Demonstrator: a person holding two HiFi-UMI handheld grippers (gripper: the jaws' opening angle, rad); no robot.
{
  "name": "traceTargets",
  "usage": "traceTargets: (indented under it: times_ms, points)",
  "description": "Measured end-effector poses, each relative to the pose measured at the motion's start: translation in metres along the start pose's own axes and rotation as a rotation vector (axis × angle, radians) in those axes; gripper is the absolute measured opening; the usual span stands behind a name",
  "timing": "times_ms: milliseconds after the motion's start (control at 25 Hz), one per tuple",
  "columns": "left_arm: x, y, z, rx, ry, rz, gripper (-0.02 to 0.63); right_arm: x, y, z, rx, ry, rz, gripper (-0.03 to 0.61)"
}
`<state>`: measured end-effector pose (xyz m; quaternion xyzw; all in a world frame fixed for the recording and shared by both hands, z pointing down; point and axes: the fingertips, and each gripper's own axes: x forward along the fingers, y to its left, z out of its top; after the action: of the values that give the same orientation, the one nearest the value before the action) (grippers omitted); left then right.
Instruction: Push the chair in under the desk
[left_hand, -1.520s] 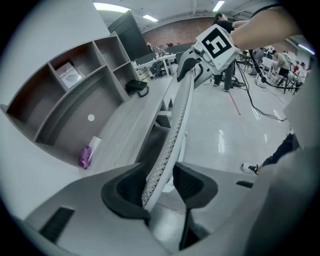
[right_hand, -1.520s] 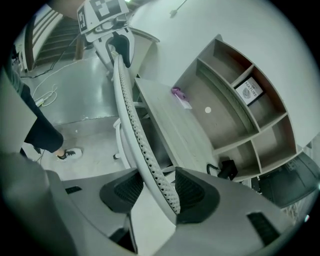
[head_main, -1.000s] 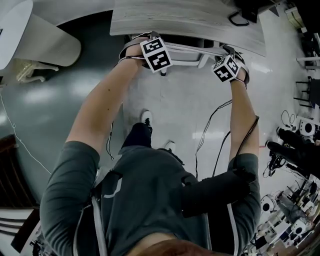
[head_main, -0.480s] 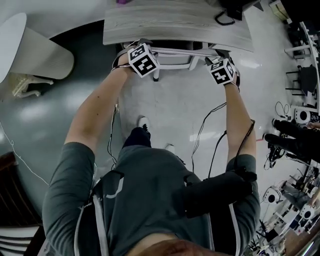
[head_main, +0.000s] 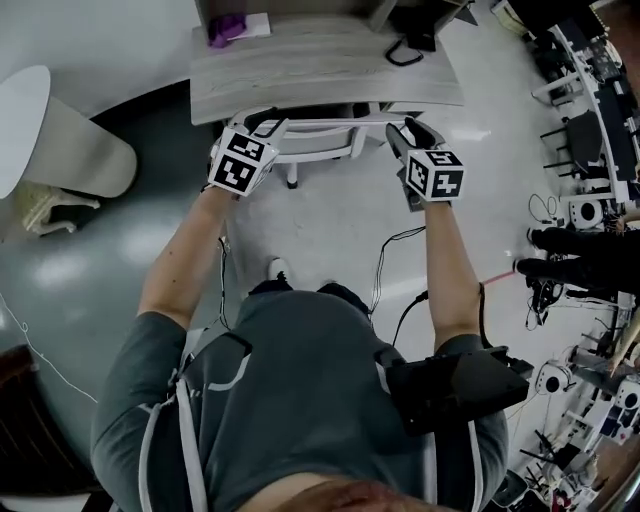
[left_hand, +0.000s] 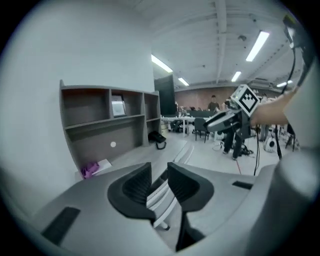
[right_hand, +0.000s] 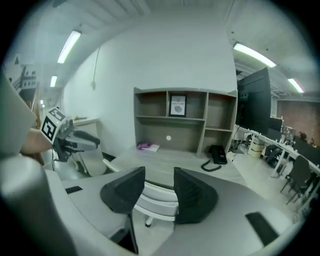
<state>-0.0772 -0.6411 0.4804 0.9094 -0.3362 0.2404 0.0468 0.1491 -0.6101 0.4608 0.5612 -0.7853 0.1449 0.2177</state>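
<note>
The chair (head_main: 330, 140) sat tucked under the counter (head_main: 320, 60) at 12 o'clock from us, its back rail running 9 to 3. Our left claw (head_main: 262, 122) and right claw (head_main: 400, 138), equally near it, had just been narrowing but stood spread, nothing between them.

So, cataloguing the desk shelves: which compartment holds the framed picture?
The upper middle compartment: the framed picture stands there, while those flanking it show nothing inside.

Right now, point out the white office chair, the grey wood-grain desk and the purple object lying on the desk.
white office chair (head_main: 325, 127), head view, top rail of its back.
grey wood-grain desk (head_main: 330, 65), head view, bare middle of its top.
purple object (head_main: 228, 30), head view, its middle.
</note>
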Motion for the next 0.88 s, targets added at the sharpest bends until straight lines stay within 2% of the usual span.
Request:
traceTargets:
  times_ms: [80, 160, 200, 280, 440, 560, 680, 800, 880]
  points:
    - [-0.018, 0.0, 0.022, -0.062, -0.082, 0.026, 0.101, -0.018, 0.006, 0.02, 0.025, -0.06, 0.011, 0.192]
    - [-0.037, -0.002, 0.043, -0.09, -0.139, 0.055, 0.079, -0.038, 0.009, 0.041, 0.032, -0.121, 0.019, 0.184]
    - [-0.045, -0.004, 0.052, -0.096, -0.161, 0.069, 0.06, -0.047, 0.009, 0.051, 0.031, -0.152, 0.021, 0.168]
    - [-0.062, -0.005, 0.068, -0.1, -0.199, 0.109, 0.046, -0.064, 0.011, 0.068, 0.014, -0.209, 0.023, 0.098]
    - [-0.091, -0.013, 0.091, -0.074, -0.227, 0.198, 0.041, -0.095, 0.018, 0.094, -0.011, -0.288, 0.087, 0.074]
    - [-0.108, -0.014, 0.107, -0.141, -0.266, 0.234, 0.014, -0.114, 0.021, 0.111, -0.037, -0.333, 0.119, 0.074]
    - [-0.118, -0.019, 0.118, -0.184, -0.286, 0.231, 0.011, -0.126, 0.018, 0.119, -0.076, -0.357, 0.124, 0.058]
    - [-0.128, -0.022, 0.13, -0.225, -0.333, 0.256, 0.009, -0.137, 0.011, 0.13, -0.056, -0.394, 0.152, 0.043]
    - [-0.136, -0.027, 0.138, -0.252, -0.366, 0.259, 0.009, -0.143, 0.004, 0.135, -0.06, -0.418, 0.14, 0.03]
